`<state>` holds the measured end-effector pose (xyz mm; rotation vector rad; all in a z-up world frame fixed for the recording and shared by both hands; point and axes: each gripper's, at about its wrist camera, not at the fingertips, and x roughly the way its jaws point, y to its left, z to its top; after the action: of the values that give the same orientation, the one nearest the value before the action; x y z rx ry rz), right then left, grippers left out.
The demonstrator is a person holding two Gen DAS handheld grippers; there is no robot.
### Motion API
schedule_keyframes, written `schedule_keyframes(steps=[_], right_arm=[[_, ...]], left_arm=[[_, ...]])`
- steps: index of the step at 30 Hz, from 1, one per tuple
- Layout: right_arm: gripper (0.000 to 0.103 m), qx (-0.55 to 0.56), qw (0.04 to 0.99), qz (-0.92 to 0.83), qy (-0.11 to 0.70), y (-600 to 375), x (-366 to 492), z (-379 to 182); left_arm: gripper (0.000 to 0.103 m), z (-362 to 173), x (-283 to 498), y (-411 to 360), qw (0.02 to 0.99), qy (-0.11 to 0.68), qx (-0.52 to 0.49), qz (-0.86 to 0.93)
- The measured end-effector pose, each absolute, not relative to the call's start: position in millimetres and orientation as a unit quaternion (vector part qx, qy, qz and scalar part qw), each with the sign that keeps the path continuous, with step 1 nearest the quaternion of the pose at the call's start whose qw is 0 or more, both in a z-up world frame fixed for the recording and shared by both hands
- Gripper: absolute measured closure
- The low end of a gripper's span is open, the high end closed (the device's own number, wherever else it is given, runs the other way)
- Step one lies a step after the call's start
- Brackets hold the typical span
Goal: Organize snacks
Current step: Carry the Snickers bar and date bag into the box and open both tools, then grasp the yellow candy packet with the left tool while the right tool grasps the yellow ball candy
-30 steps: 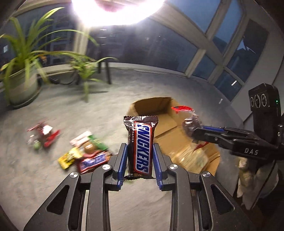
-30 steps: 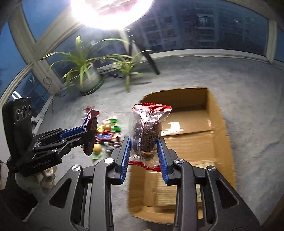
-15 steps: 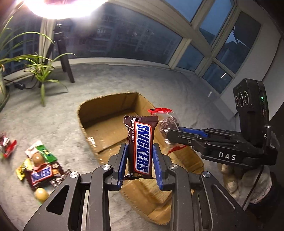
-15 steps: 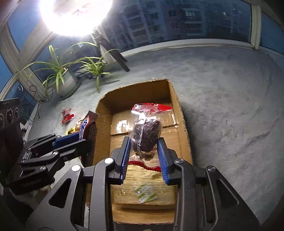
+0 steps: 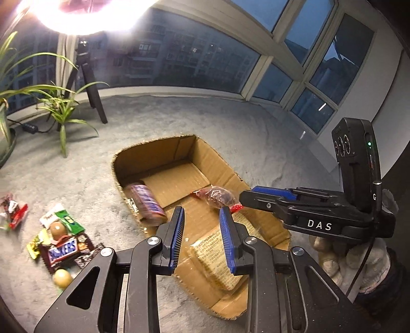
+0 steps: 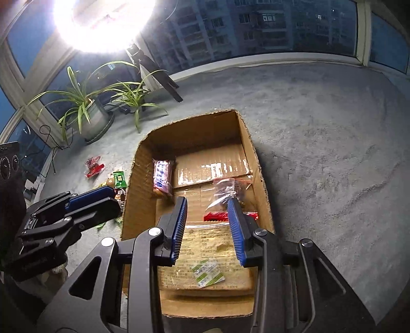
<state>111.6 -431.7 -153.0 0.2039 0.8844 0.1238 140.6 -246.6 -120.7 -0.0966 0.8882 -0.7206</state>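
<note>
Above the box (image 6: 258, 164), both grippers (image 5: 202, 217) (image 6: 207, 207) are wide open and empty, a Snickers (image 6: 162, 176) and a bag (image 6: 225, 188) lying inside.

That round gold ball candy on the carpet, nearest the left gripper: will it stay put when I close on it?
The gold ball looks round and smooth, so it will probably roll on the carpet if nudged. Its wrapper may be slippery, so it could squirt out from between the left gripper pads. It seems small and likely light.

Dim dusk room, one blown-out lamp (image 5: 92, 12) glaring at top left of both views, shiny glare on box (image 6: 217, 167) floor tape, motion-blurred bar (image 5: 146, 202) inside, strong fisheye bending, dark vignetted corners
</note>
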Motion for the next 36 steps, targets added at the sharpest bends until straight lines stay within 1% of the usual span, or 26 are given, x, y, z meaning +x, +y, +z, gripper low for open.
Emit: schedule_keyframes(steps=[9,18,25,30,36], right_arm=[[0.069,0.091,0.904,0.076,0.410,-398.1,99.3,-138.0],[0.069,0.092,0.901,0.132,0.402,-344.7,92.2,-131.3],[0.069,0.076,0.884,0.181,0.424,-289.7,97.8,-150.1],[0.069,0.062,0.868,0.202,0.448,-257.0,105.5,-174.5],[0.069,0.053,0.854,0.208,0.474,-230.2,119.6,-202.2]], left_arm=[[0.076,-117.2,140.6,-201.1,0.850,0.415,-0.058,-0.321],[0.076,-128.3,134.1,-119.3,0.866,0.423,-0.077,-0.257],[0.076,-149.0,122.3,-69.0,0.862,0.448,-0.093,-0.218],[0.076,-161.7,122.5,-53.3,0.858,0.461,-0.096,-0.207],[0.076,-177.6,142.1,-50.3,0.853,0.478,-0.064,-0.201]])
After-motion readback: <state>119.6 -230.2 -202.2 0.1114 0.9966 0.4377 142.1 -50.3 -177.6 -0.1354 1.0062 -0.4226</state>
